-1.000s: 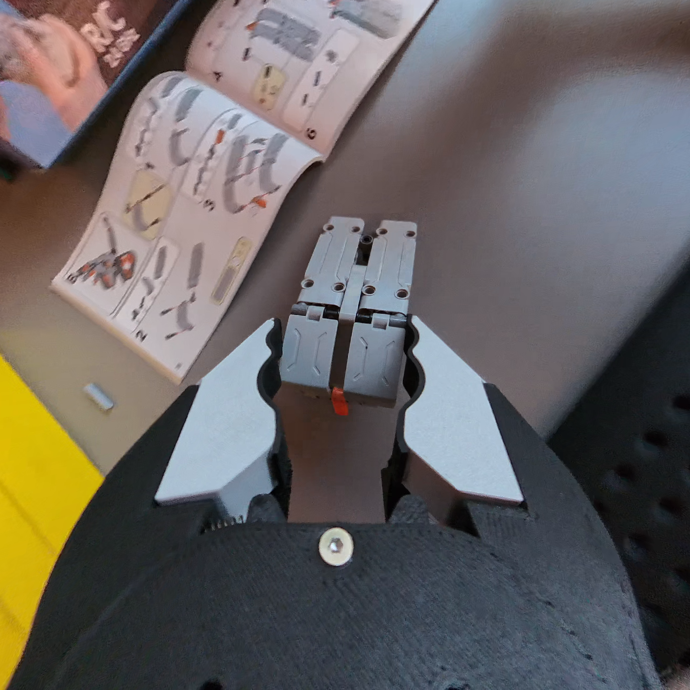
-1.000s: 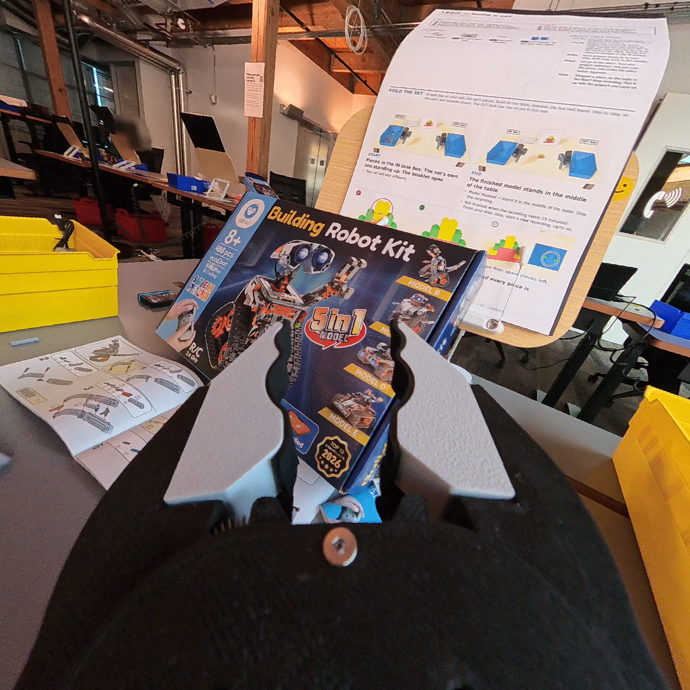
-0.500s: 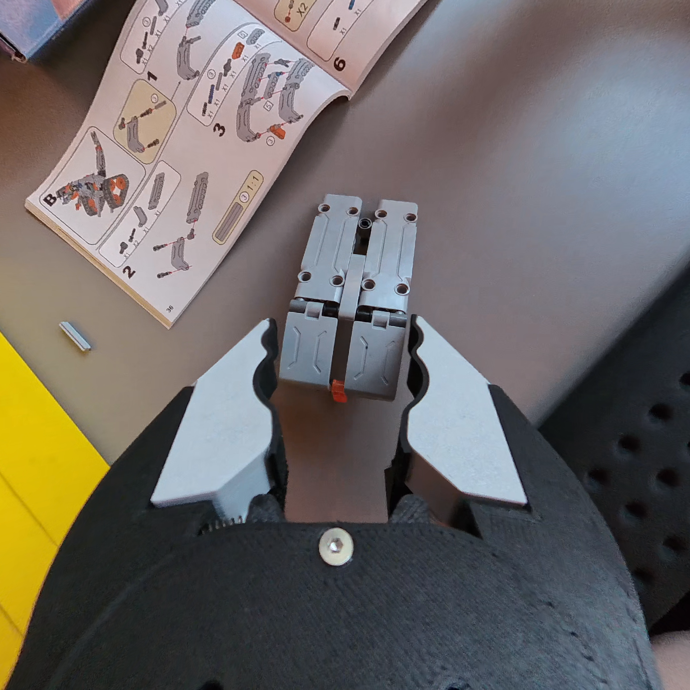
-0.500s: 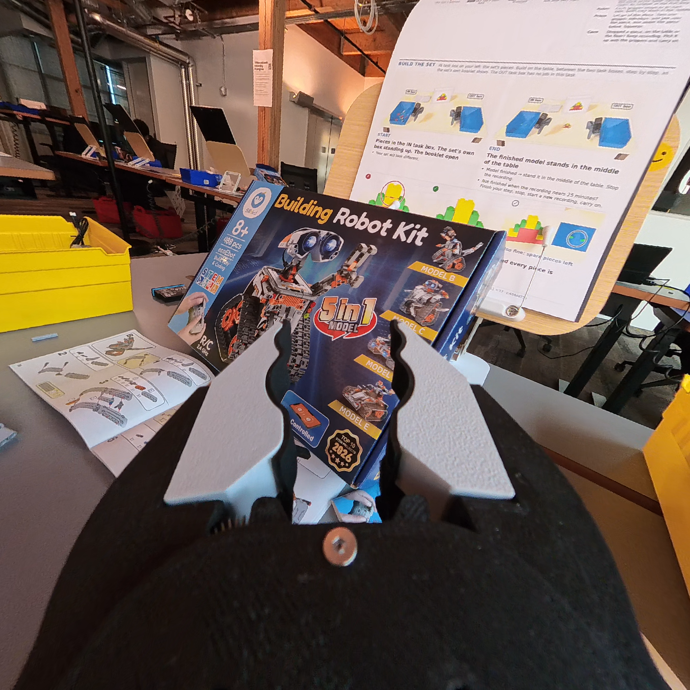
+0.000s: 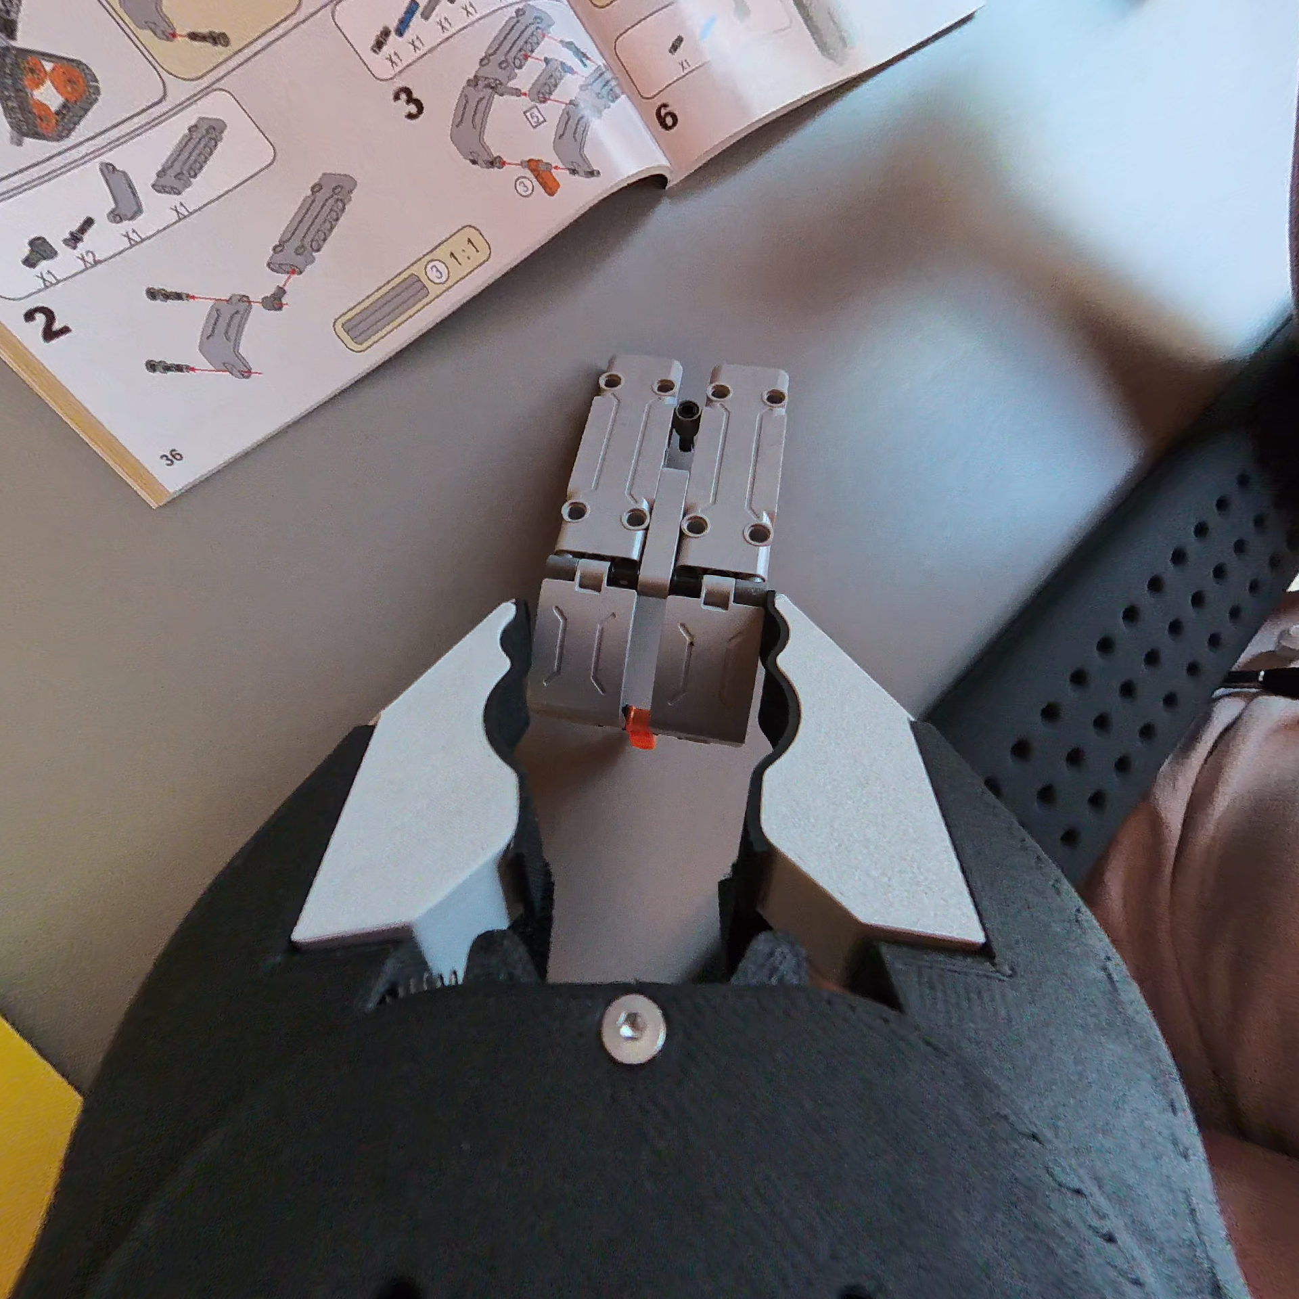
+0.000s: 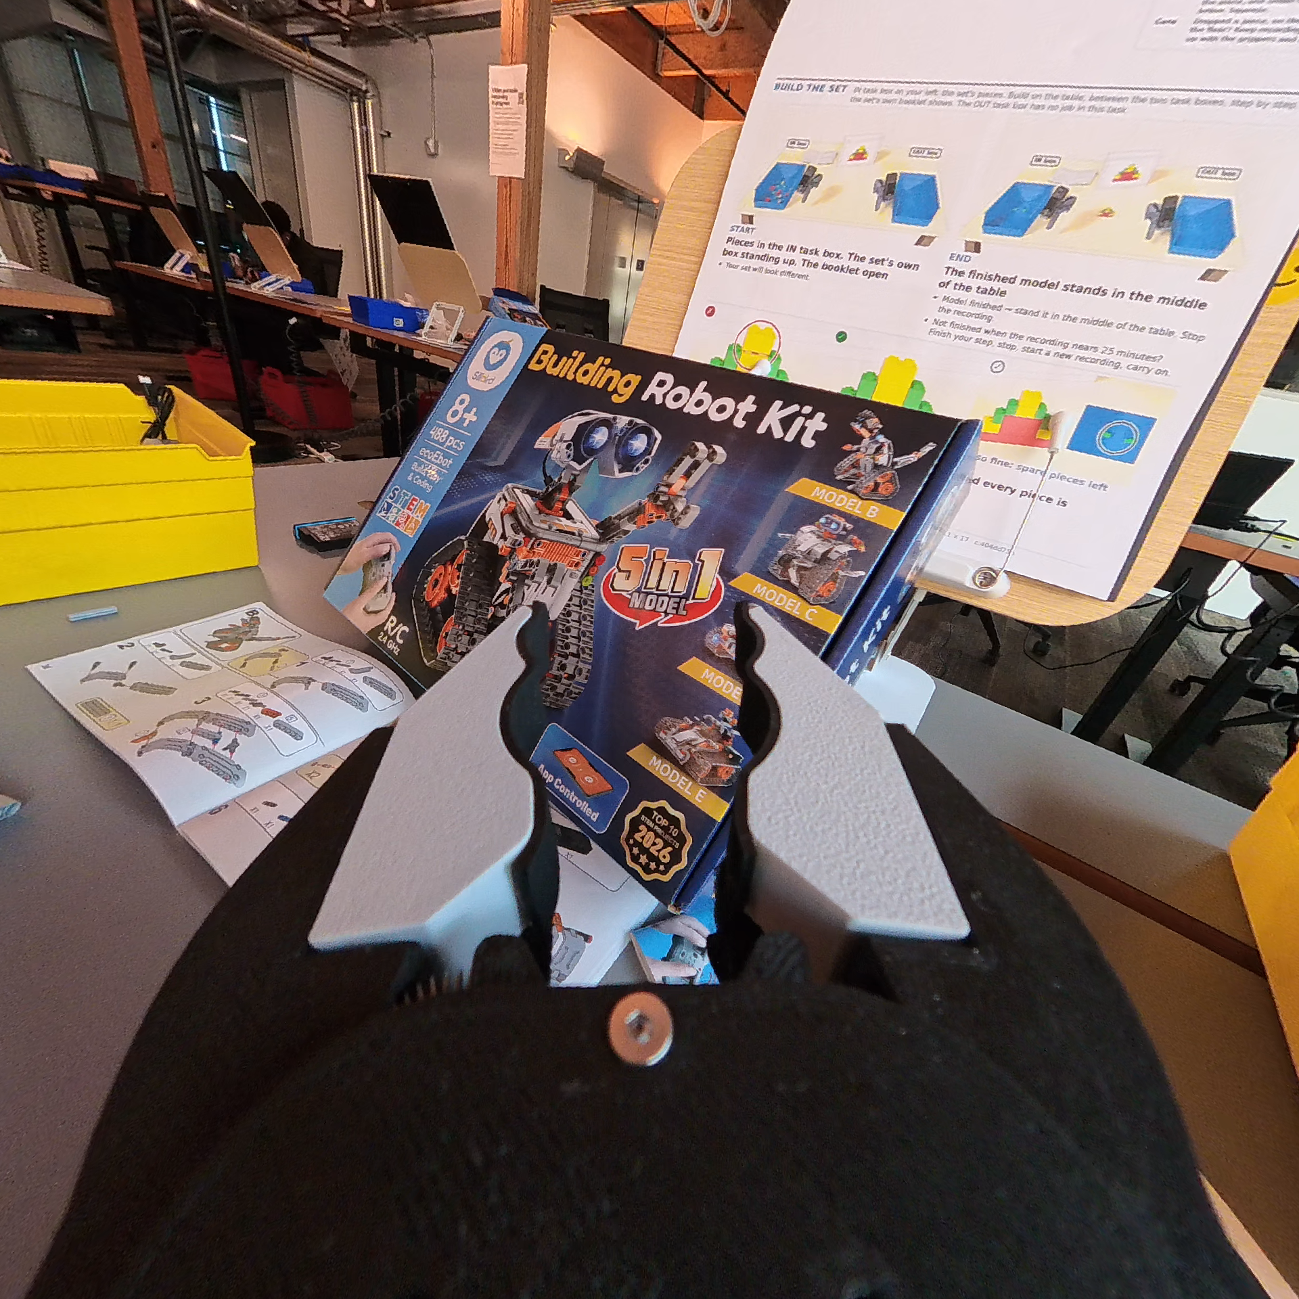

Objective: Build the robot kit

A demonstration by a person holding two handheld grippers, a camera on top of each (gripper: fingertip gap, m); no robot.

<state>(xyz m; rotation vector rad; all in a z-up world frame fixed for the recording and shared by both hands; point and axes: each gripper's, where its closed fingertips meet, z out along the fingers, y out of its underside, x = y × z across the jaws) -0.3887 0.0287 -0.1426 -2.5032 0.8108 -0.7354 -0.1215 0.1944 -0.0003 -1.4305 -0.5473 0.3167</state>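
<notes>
My left gripper [image 5: 643, 611] is shut on a grey brick assembly [image 5: 668, 492], with its fingers pressed on the two sides of the near end. The assembly is made of several grey panels with holes. An orange pin [image 5: 640, 727] sticks out at the near edge and a black pin [image 5: 685, 415] sits at the far end. It hangs just above the grey table [image 5: 949, 351], close to the open instruction booklet [image 5: 281, 176]. My right gripper [image 6: 636, 618] is open and empty, above the table, pointing at the upright kit box [image 6: 632, 492].
The booklet also shows in the right wrist view [image 6: 211, 696], left of the box. Yellow bins [image 6: 119, 492] stand at the left. A small grey piece [image 6: 91, 614] lies near them. An instruction board [image 6: 1019, 281] stands behind the box. A black perforated surface [image 5: 1125, 668] lies beyond the table's right edge. The left gripper's tips are roughly 35 cm from the right gripper's.
My left gripper has carried the grey assembly toward the booklet, which now looks larger and nearer. My right gripper has drifted slightly closer to the box and stays open.
</notes>
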